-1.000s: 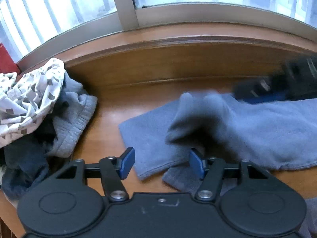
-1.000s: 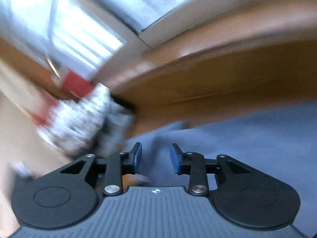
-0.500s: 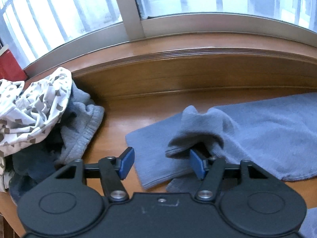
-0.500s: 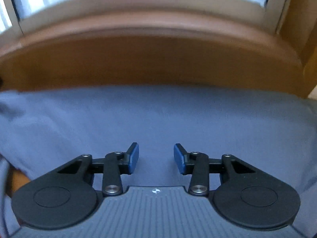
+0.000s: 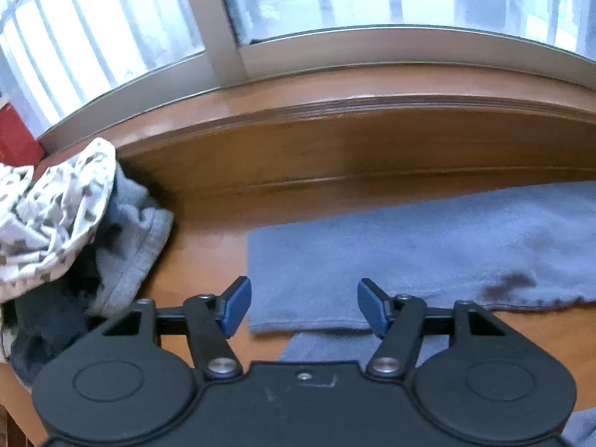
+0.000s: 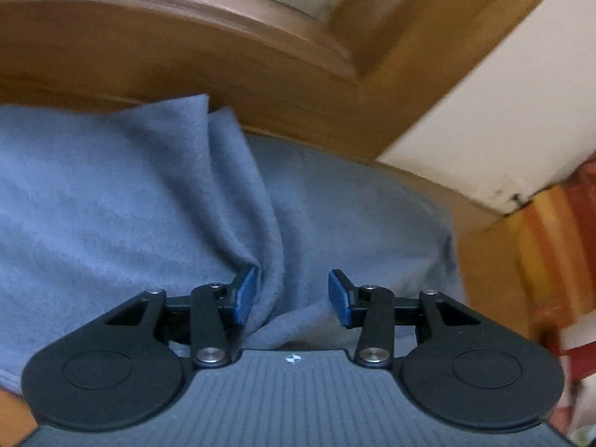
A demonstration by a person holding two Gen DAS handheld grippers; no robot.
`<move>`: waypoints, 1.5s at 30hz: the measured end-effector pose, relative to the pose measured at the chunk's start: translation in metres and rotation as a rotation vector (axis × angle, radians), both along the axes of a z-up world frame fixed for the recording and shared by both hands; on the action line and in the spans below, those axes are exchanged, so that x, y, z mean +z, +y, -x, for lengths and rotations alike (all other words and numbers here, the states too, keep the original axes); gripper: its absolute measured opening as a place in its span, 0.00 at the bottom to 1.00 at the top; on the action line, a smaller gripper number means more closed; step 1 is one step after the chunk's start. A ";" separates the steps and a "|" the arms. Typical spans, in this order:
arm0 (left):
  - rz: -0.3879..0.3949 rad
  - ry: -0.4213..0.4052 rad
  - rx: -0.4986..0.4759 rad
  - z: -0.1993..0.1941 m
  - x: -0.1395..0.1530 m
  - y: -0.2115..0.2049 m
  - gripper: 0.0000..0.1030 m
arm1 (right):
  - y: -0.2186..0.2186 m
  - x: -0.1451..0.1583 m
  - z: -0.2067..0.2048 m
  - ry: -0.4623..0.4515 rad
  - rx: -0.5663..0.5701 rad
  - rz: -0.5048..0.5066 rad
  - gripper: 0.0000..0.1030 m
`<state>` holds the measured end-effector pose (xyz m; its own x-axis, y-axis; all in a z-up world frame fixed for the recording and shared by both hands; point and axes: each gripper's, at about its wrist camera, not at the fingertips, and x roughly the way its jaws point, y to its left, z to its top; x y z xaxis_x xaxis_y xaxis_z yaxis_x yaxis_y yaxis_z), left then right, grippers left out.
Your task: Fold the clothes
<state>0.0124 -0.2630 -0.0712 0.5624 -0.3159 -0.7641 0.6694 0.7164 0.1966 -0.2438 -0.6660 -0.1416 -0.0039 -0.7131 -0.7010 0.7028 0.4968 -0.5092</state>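
The left gripper (image 5: 303,307) hangs low over the wooden table (image 5: 201,260), its blue pads set well apart with nothing pinched between them. Just under and ahead of them lies the blue garment (image 5: 391,257), spread flat, its squared end toward the left and its long body running off to the right. A second layer of the same cloth peeps out below its near hem. A dark spot shows on the cloth near that hem, right of the gripper.

The right gripper (image 6: 292,296) sits over the other end of the garment (image 6: 111,205). Its jaws stand apart, a raised fold of blue cloth running up between them. The fold lies against the left pad (image 6: 246,296); the right pad is clear of it, so the cloth is not clamped. Beyond the fold the cloth lies smooth, reaching the table's far right edge.

Left of the left gripper, at the table's edge, sits a heap of clothes (image 5: 123,257): dark pieces below, a grey one, and a white patterned piece (image 5: 56,208) on top. Behind everything rises a wooden ledge (image 5: 335,138), then the window (image 5: 335,7). A red object (image 5: 15,141) stands at the far left. In the right wrist view a pale wall (image 6: 484,104) lies past the table corner.
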 end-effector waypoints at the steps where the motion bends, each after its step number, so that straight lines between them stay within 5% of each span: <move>1: 0.004 0.002 -0.012 0.001 0.000 -0.005 0.59 | -0.002 0.003 0.003 -0.001 -0.017 -0.004 0.44; 4: -0.010 -0.009 -0.042 0.001 -0.004 -0.027 0.59 | 0.010 0.020 -0.006 -0.066 -0.032 -0.003 0.43; 7: -0.019 0.019 -0.083 -0.002 -0.013 -0.052 0.59 | 0.046 0.035 -0.030 -0.161 0.088 -0.033 0.44; 13: -0.079 0.068 -0.146 -0.007 -0.042 -0.093 0.59 | 0.092 0.038 -0.090 -0.294 0.296 -0.280 0.44; 19: -0.072 0.089 -0.166 -0.017 -0.056 -0.109 0.63 | 0.088 0.026 -0.101 -0.333 0.246 -0.320 0.45; 23: -0.048 0.095 -0.168 -0.035 -0.059 -0.118 0.80 | 0.080 0.026 -0.102 -0.379 0.196 -0.342 0.48; 27: -0.026 0.124 -0.146 -0.057 -0.058 -0.121 0.75 | 0.085 0.026 -0.113 -0.382 0.174 -0.302 0.56; 31: 0.022 0.102 -0.129 -0.057 -0.038 -0.092 0.73 | 0.112 0.047 -0.112 -0.400 0.191 -0.278 0.54; 36: 0.021 0.114 -0.118 -0.034 -0.020 -0.025 0.73 | 0.181 0.080 -0.096 -0.420 0.440 -0.314 0.56; 42: -0.063 0.054 -0.132 -0.001 -0.026 0.034 0.73 | 0.221 0.083 -0.090 -0.534 0.623 -0.553 0.63; 45: -0.064 0.056 -0.103 0.007 -0.024 0.050 0.73 | 0.244 0.075 -0.119 -0.503 0.685 -0.578 0.63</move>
